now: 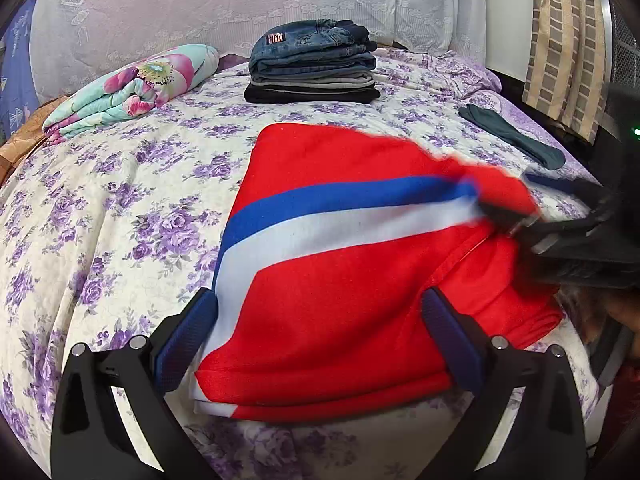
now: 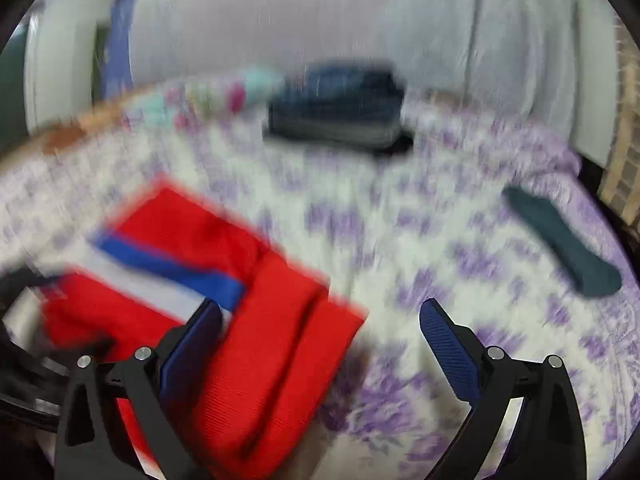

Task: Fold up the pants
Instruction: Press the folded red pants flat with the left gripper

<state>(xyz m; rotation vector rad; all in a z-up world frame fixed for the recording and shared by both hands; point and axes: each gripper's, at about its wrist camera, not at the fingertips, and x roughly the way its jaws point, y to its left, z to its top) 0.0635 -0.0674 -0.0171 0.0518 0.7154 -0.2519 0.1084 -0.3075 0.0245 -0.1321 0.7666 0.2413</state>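
Note:
Red pants (image 1: 340,280) with a blue and white stripe lie folded on the floral bedspread (image 1: 120,208). My left gripper (image 1: 320,320) is open, its blue fingers on either side of the near part of the pants. In the left wrist view the right gripper (image 1: 532,224) reaches in from the right over the pants' right edge. In the blurred right wrist view my right gripper (image 2: 324,344) is open above the pants (image 2: 256,340), with nothing between the fingers.
A stack of folded jeans and dark trousers (image 1: 314,66) stands at the back of the bed. A folded floral quilt (image 1: 132,88) lies at the back left. A dark green sock (image 1: 516,136) lies at the right. A striped curtain (image 1: 564,40) hangs beyond.

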